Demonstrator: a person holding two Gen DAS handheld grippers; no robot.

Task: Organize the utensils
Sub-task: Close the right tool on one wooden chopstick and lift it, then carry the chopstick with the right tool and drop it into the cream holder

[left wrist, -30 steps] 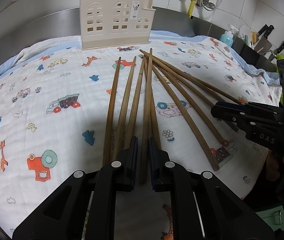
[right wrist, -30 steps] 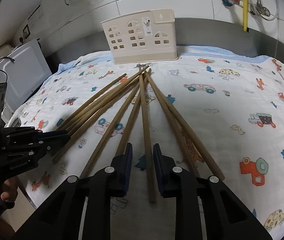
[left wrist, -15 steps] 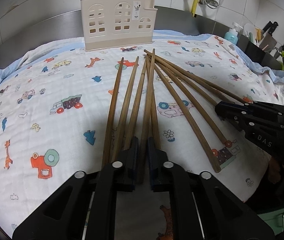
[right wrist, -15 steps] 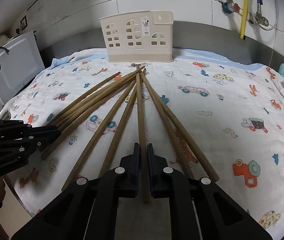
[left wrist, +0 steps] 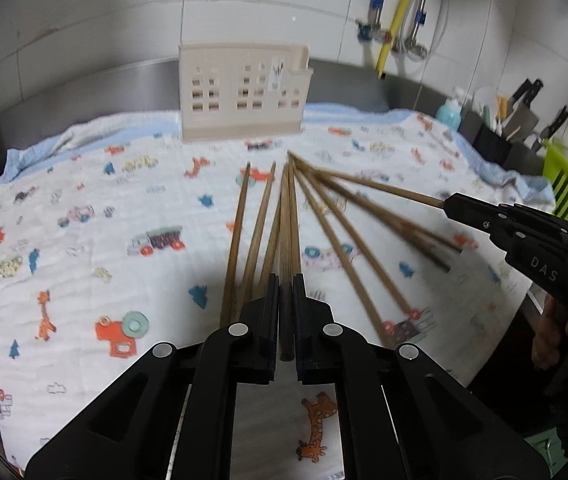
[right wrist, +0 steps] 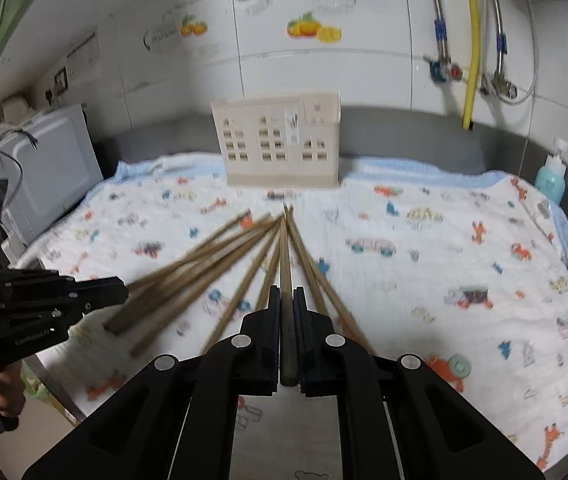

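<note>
- We find the left gripper (left wrist: pixel 285 316) pinched on the thick end of one chopstick (left wrist: pixel 287 240); that stick runs straight out from the jaws, its thin tip aimed at the rack (left wrist: pixel 244 92).
- We find the right gripper (right wrist: pixel 287 332) likewise clamped on the thick end of a second chopstick (right wrist: pixel 285 264), long axis also pointing toward the rack.
- Both held sticks appear lifted at the gripped end, with their far tips low near the cloth (left wrist: pixel 84 240) in front of the rack; whether the tips touch the cloth we cannot tell.
- The loose chopsticks (left wrist: pixel 335 240) lie fanned on the cloth, thin tips gathered just in front of the rack, thick ends spread toward the grippers.
- The rack stands upright at the far edge of the cloth, against the wall, directly ahead of both grippers.
- We judge neither hand clearly nearer the rack. The coming move turns on tipping each stick from flat to upright, so it can drop into the rack's open top.
</note>
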